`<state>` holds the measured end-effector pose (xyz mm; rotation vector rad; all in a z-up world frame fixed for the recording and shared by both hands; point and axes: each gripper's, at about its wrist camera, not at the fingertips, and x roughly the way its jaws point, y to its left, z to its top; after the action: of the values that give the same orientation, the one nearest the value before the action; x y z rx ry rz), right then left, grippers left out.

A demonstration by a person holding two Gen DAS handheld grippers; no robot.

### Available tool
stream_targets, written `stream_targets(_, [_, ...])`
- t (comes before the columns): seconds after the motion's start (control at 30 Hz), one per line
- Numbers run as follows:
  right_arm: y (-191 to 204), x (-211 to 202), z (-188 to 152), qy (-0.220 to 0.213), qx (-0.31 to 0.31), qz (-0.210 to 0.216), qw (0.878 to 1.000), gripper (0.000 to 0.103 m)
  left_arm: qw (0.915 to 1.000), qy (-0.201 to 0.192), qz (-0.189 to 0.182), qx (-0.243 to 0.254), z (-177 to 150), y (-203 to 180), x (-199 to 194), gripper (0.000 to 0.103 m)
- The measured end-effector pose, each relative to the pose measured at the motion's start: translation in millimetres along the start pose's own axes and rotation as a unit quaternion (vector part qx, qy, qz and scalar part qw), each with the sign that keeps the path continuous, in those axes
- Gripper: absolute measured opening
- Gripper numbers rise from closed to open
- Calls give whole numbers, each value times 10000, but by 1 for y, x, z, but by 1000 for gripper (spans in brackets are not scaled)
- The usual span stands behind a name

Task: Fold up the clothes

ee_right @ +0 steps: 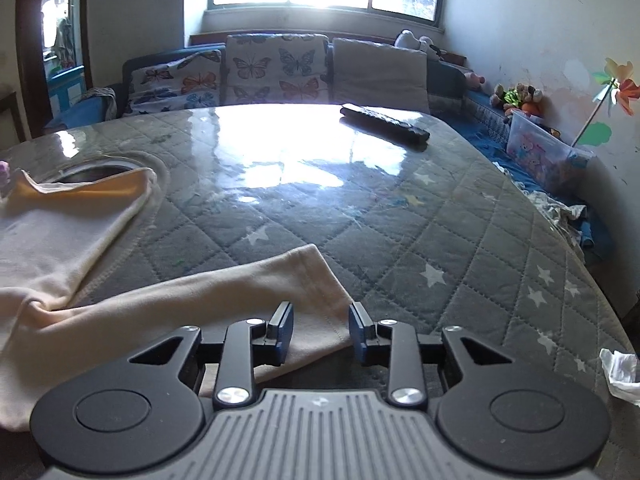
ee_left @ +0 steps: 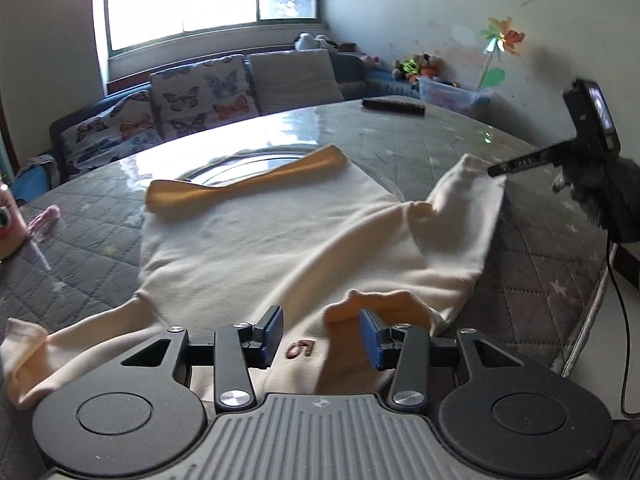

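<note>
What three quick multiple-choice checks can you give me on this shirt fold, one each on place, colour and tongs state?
1. Where does the remote control lie?
A. On the far side of the table
B. On the shirt
C. On the sofa

2. What colour is the shirt?
A. Blue
B. Cream
C. Black

3. How do the left tongs stand?
A. Shut on a sleeve
B. Shut on the hem
C. Open, gripping nothing

Answers: 1 A, it rests on the bare table near the sofa end; 2 B, pale cream fabric with a stitched 5; 3 C, the pads stand apart over the shirt with no cloth pinched.
</note>
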<state>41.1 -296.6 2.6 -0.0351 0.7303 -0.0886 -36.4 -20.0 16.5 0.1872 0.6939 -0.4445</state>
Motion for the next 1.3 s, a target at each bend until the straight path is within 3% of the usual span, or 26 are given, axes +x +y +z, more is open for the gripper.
stream_targets(0.03, [2,-3,0,-23,-15,30,10000,31,10000,7,-12,34,-1,-2,2,40])
stream_targets(0.07, [5,-7,2,-60,-63,100,9999,32,10000,23,-21,68,-2,-4,4,23])
stream_targets(0.13, [12,-14,3,-121,-150,218,9996,35,9999,65,2,111,-3,-7,5,6])
stream_targets(0.33, [49,-42,9,-299,-644,935,9931,41,9982,-99,-247,545,-13,-19,-23,1])
stream_targets(0.5, [104,-60,5,-307,-1313,1895,9726,42,9978,104,-161,634,-18,-19,-19,1])
stream_targets(0.63, [145,-59,-6,-189,-1811,2539,9499,42,9981,-278,-59,553,-5,-12,-32,5])
stream_targets(0.73, [171,-64,-15,-50,-2156,3108,9257,42,9981,-356,24,501,0,-4,-34,6])
stream_targets(0.87, [186,-78,-20,-16,-2271,3549,9069,41,9993,-175,37,329,-5,3,-27,22])
stream_targets(0.93, [192,-84,-24,-15,-2380,3614,9015,40,9995,-123,27,289,-8,3,-24,34])
stream_targets(1.03, [202,-80,-30,37,-2505,3408,9061,37,9997,-135,75,189,-7,3,-20,37])
stream_targets(1.13, [205,-70,-34,232,-2474,3300,9107,2,9996,-191,171,68,-1,7,-18,38])
stream_targets(1.3, [200,-87,-48,298,-2838,3428,8950,2,9993,-262,255,31,14,9,-8,38])
